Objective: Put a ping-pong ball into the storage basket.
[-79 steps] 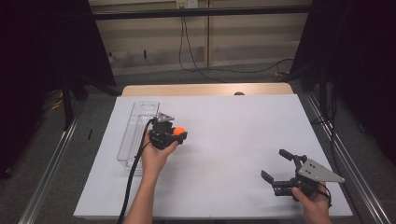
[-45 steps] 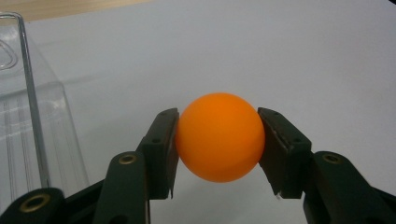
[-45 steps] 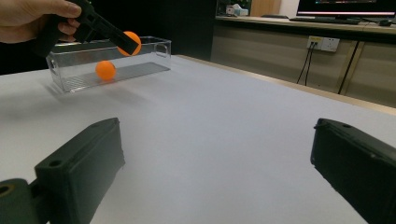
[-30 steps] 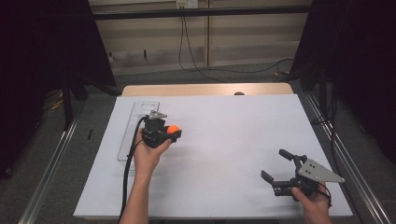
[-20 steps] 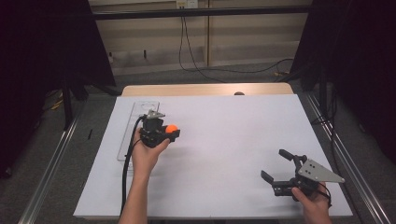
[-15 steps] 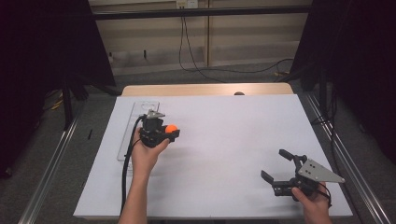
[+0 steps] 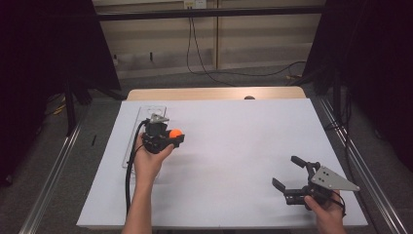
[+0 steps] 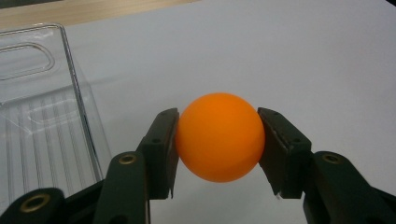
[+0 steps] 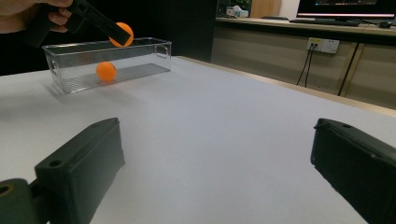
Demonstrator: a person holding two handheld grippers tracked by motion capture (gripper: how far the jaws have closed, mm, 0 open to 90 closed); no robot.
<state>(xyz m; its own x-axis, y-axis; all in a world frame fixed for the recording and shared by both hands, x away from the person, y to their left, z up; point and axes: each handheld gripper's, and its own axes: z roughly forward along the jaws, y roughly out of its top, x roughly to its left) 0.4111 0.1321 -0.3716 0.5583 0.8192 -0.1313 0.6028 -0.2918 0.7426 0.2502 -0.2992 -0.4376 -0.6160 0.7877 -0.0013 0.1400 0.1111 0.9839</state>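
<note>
An orange ball is pinched between the two black jaws of my left gripper, which is shut on it. In the high view that gripper holds the ball above the white table, just right of a clear plastic bin. The bin's near wall stands close on the left of the jaws. From the right gripper view, a second orange ball lies inside the bin, and the held ball hangs over its rim. My right gripper rests open near the front right, holding nothing.
A white sheet covers the table, with a wooden strip along the far edge. Metal rails run down both sides. Cables lie on the floor behind, and black curtains stand left and right.
My left gripper has drifted a little to the left with the orange ball, closer to the clear bin. The right gripper has stayed where it was.
</note>
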